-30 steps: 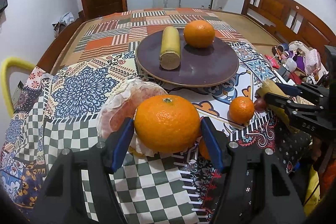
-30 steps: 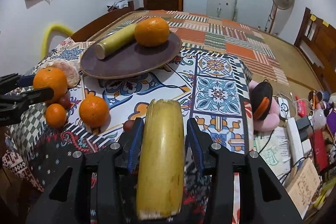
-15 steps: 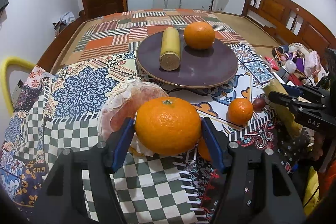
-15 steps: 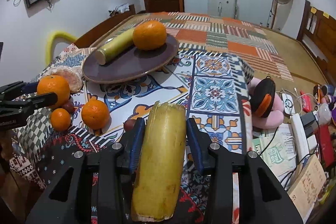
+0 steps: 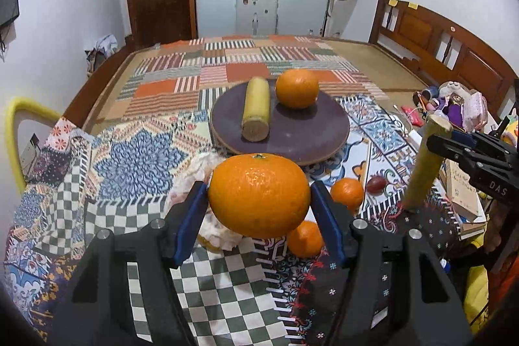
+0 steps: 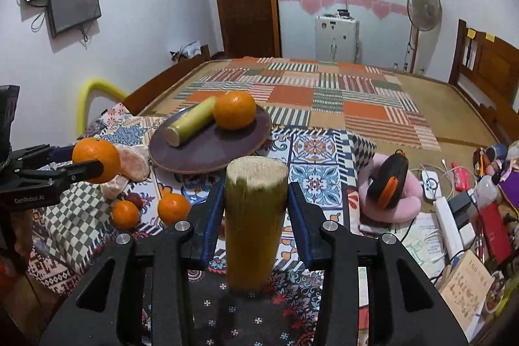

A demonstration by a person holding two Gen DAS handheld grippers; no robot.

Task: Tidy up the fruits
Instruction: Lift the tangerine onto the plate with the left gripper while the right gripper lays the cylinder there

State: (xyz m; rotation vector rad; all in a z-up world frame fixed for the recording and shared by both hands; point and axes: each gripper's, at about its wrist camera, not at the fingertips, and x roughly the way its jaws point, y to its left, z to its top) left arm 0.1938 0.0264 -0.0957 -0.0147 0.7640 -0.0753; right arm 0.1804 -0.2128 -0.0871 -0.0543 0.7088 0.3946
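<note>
My left gripper [image 5: 259, 193] is shut on a large orange [image 5: 259, 196], held above the patterned cloth. My right gripper [image 6: 256, 187] is shut on a yellow-green cane piece [image 6: 254, 216], which stands nearly upright with its cut end up. A dark round plate [image 5: 311, 138] lies beyond, carrying another cane piece [image 5: 256, 109] and an orange [image 5: 296, 88]. Two small oranges [image 5: 347, 192] [image 5: 305, 239] and a small red fruit [image 5: 376, 184] lie on the cloth below. A peeled pinkish fruit [image 6: 131, 161] sits just behind the left gripper.
A pink cushion with a black and orange device [image 6: 387, 184] lies right of the plate. A power strip [image 6: 451, 216], cables, books and toys crowd the right edge. A yellow chair back [image 5: 13, 135] stands at the left. Striped patchwork covers the far bed.
Both grippers have risen with their loads. The cane piece in the right gripper has tipped from lying forward to nearly upright. The held orange sits higher, closer to the plate in view.
</note>
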